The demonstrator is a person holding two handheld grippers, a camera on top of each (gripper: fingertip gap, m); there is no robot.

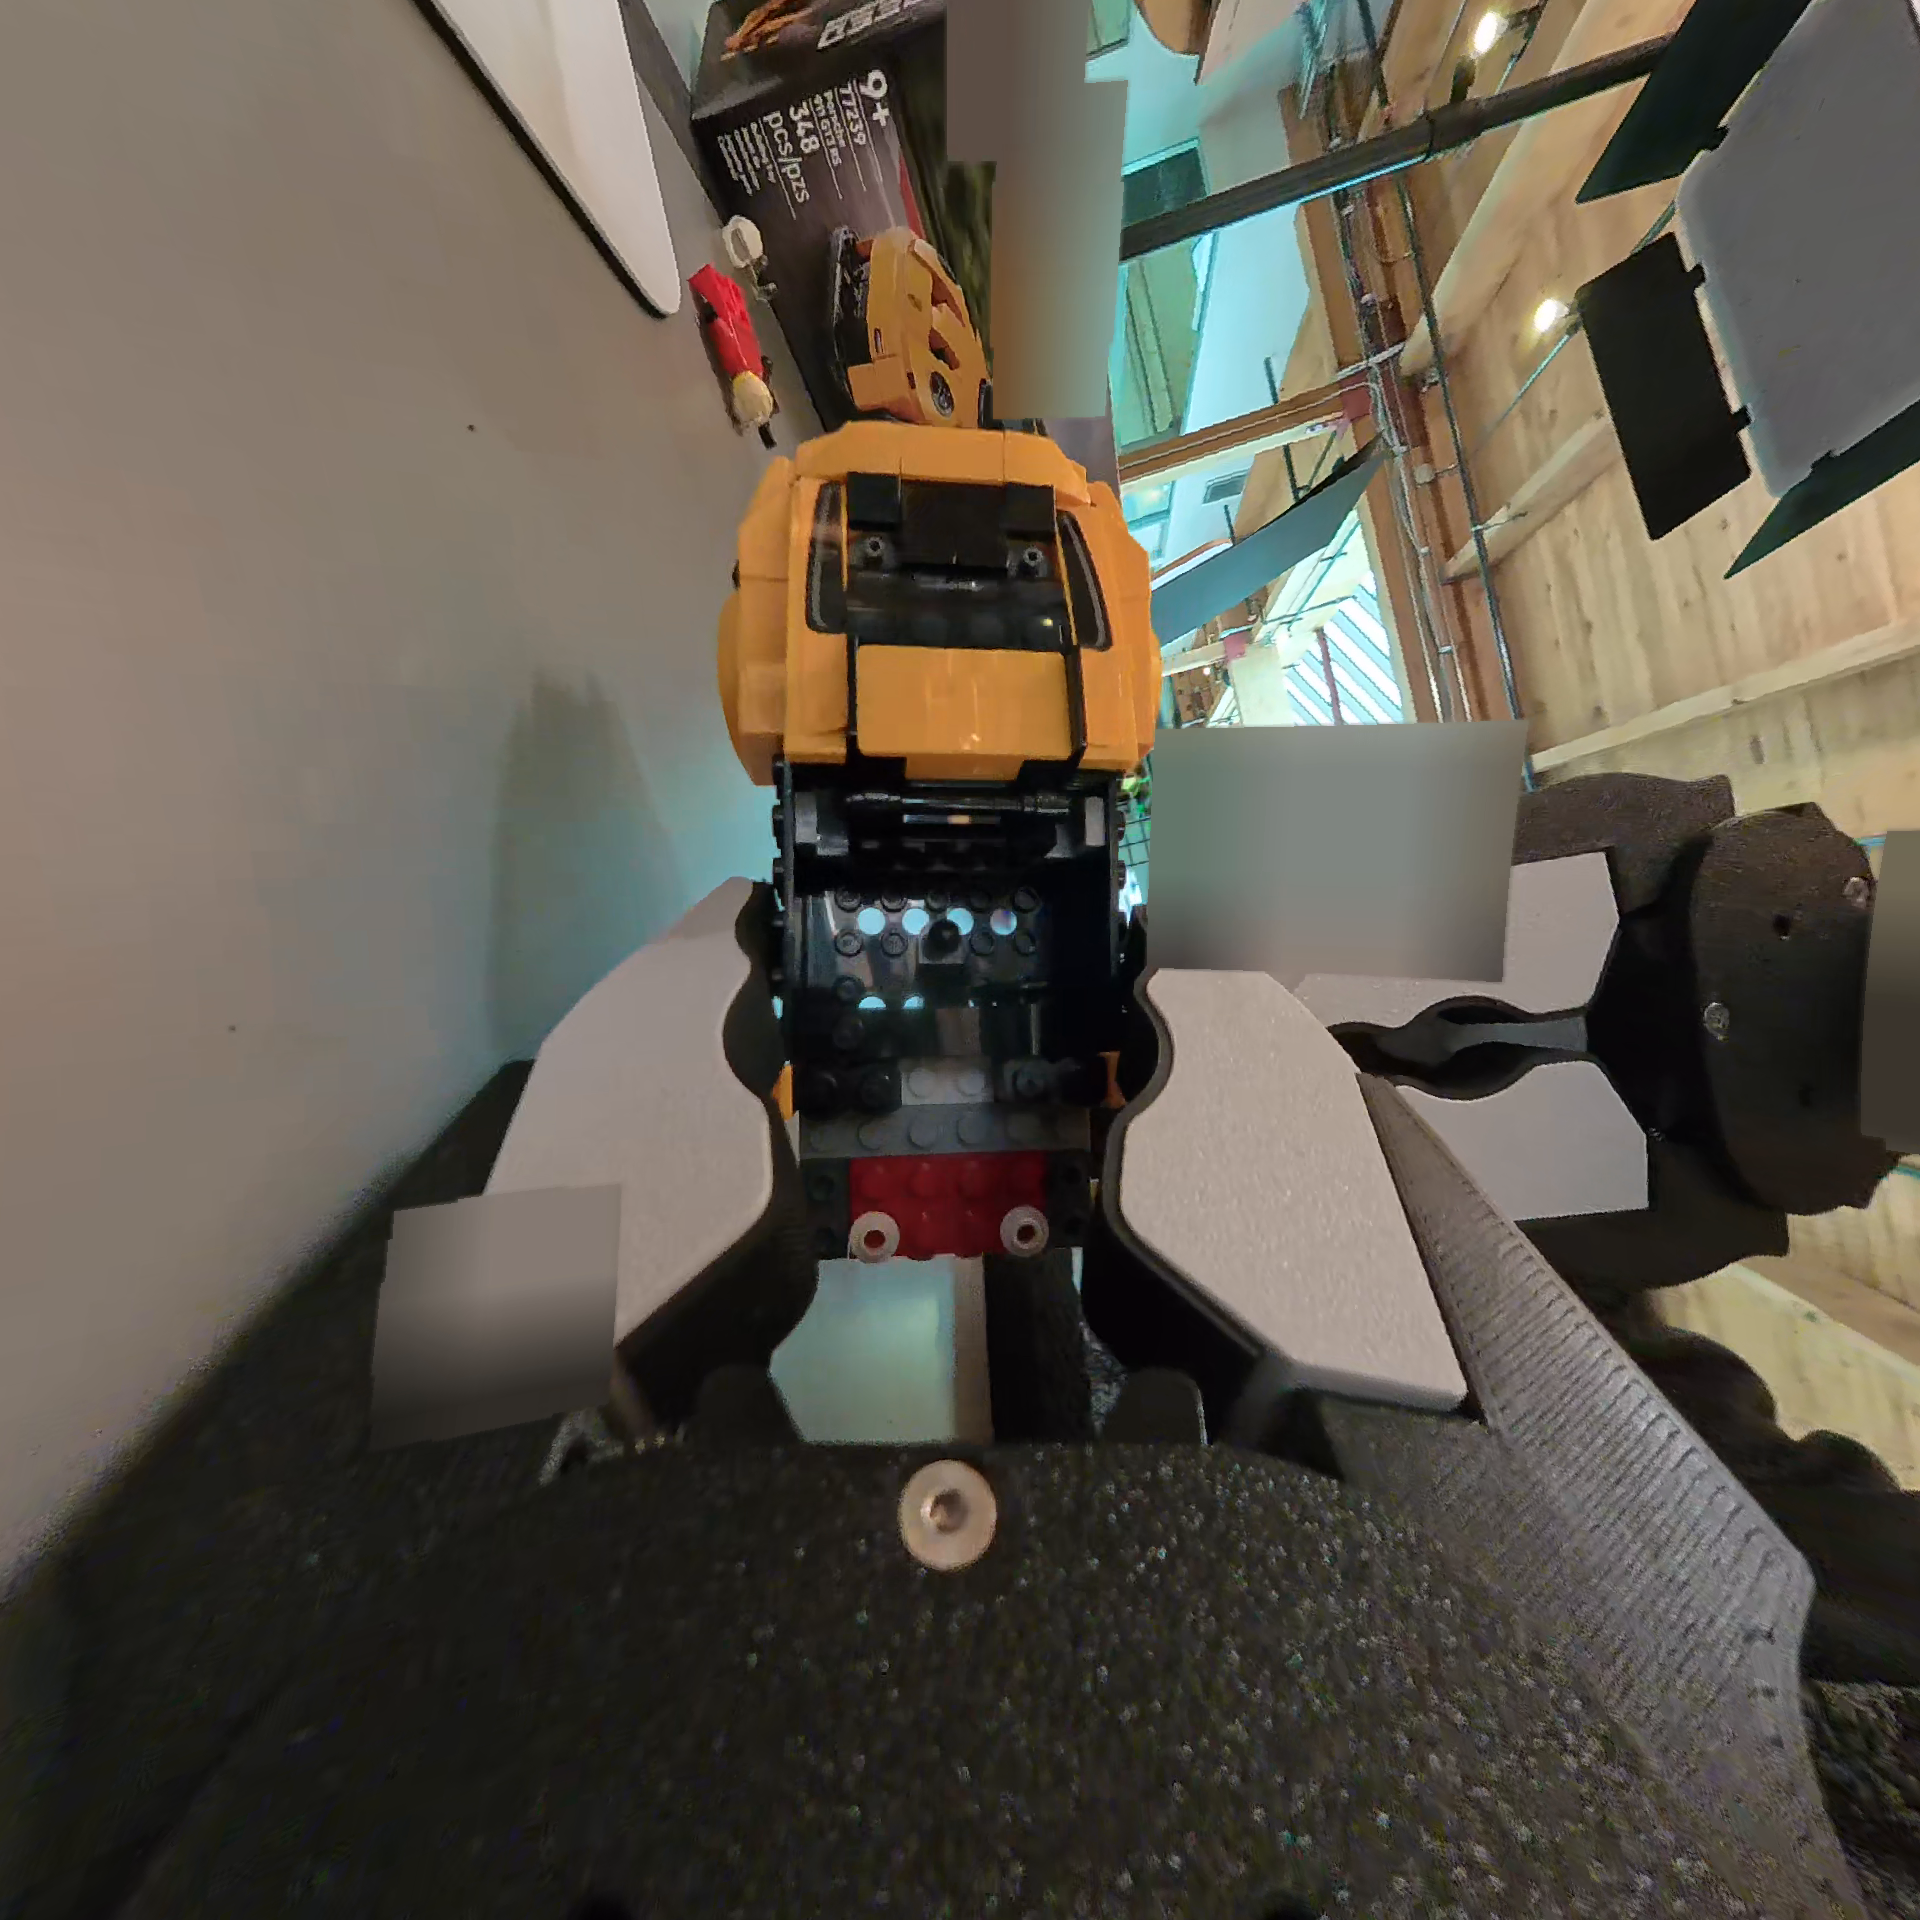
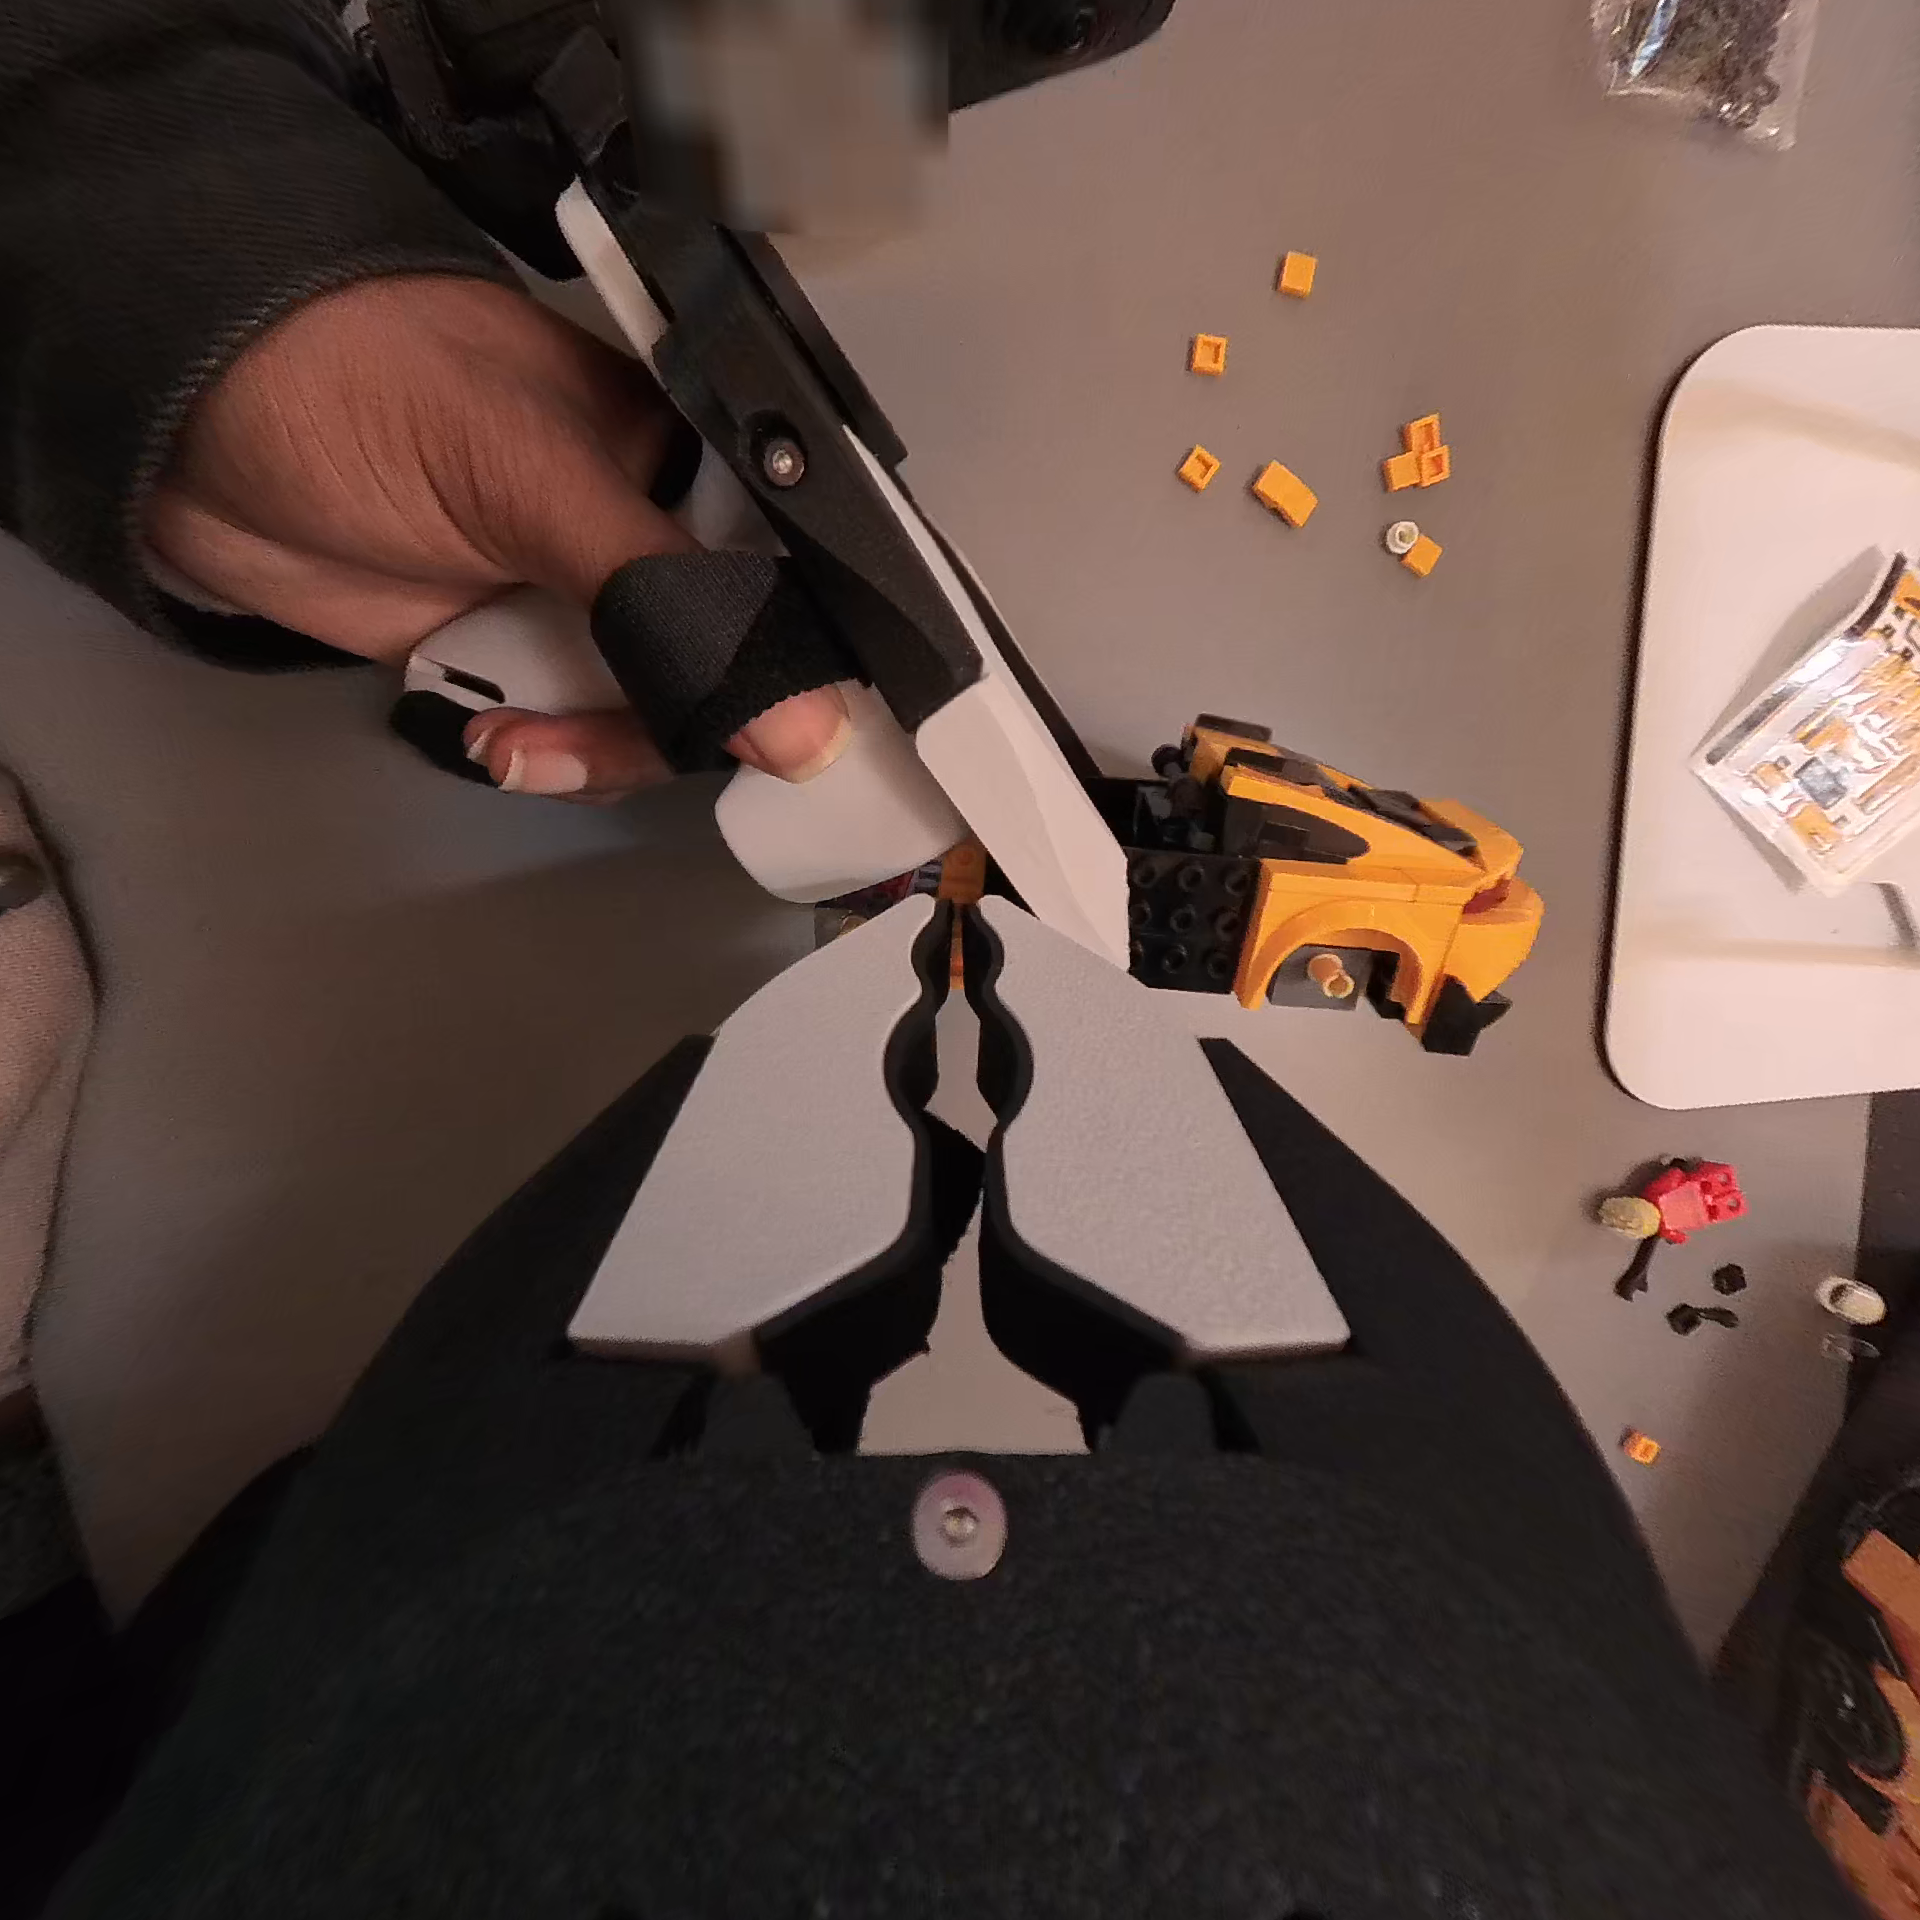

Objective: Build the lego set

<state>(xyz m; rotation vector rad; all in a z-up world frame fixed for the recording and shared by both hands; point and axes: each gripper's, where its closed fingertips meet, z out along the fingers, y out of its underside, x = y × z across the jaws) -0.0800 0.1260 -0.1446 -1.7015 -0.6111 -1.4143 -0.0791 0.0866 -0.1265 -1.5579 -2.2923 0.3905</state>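
Grey surface (image 2: pixel 1351 156) fills both views and carries everything else. On it, at one side, lies a white tray (image 2: pixel 1766 1018) with a clear packet of printed sheets (image 2: pixel 1829 748), and in the left wrist view a black toy box (image 1: pixel 821 156) stands at the far end. Next in size is the orange and black brick car (image 1: pixel 935 665), partly built, its black studded chassis bare at the near end and a red plate at the very end. The left gripper (image 1: pixel 945 997) has this car in its grasp: its fingers (image 1: pixel 665 1049) stand wide apart and close against the two sides of the chassis, with the car raised off the surface and a person's hand (image 2: pixel 416 499) around the handle. The right gripper (image 2: pixel 958 914) meets the car from the side, its fingers (image 2: pixel 831 997) nearly together and nipping a small orange piece (image 2: pixel 962 871) at the chassis edge. Smaller things lie scattered: loose orange bricks (image 2: pixel 1283 490), a red brick figure (image 2: pixel 1688 1200) beside some tiny black bits (image 2: pixel 1704 1314), and a bag of dark parts (image 2: pixel 1704 62) in the corner.
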